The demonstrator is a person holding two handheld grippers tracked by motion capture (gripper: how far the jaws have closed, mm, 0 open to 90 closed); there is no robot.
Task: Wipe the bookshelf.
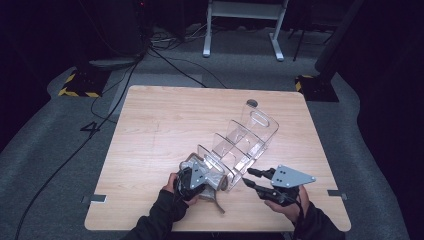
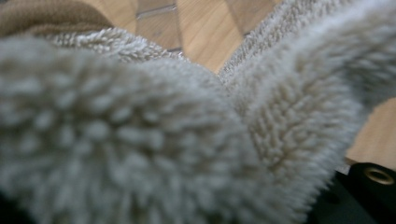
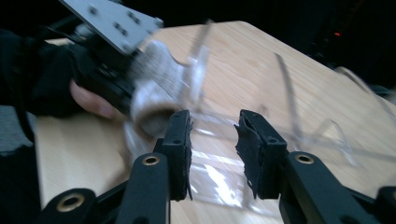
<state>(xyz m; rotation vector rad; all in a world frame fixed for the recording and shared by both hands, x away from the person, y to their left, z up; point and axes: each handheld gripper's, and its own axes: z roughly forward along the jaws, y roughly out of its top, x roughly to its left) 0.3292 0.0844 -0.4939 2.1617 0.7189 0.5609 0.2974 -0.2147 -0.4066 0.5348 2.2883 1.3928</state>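
A clear plastic rack (image 1: 245,137) with several upright dividers lies slantwise across the wooden table (image 1: 160,120). At its near end my left gripper (image 1: 212,175) is shut on a fuzzy beige-grey cloth (image 1: 217,190), and a strip of the cloth trails toward the table's front edge. In the left gripper view the cloth (image 2: 140,130) sits very close to the lens, with a bit of black jaw at the lower right. My right gripper (image 1: 247,177) stands open just right of the rack's near end. Nothing is between its jaws (image 3: 214,140), which point at the rack (image 3: 219,177) and the cloth (image 3: 156,79).
A small dark round spot (image 1: 252,103) lies on the table beyond the rack's far end. Bare wood spreads over the table's left half. Cables (image 1: 115,95) and a white frame (image 1: 245,25) stand on the grey floor behind the table.
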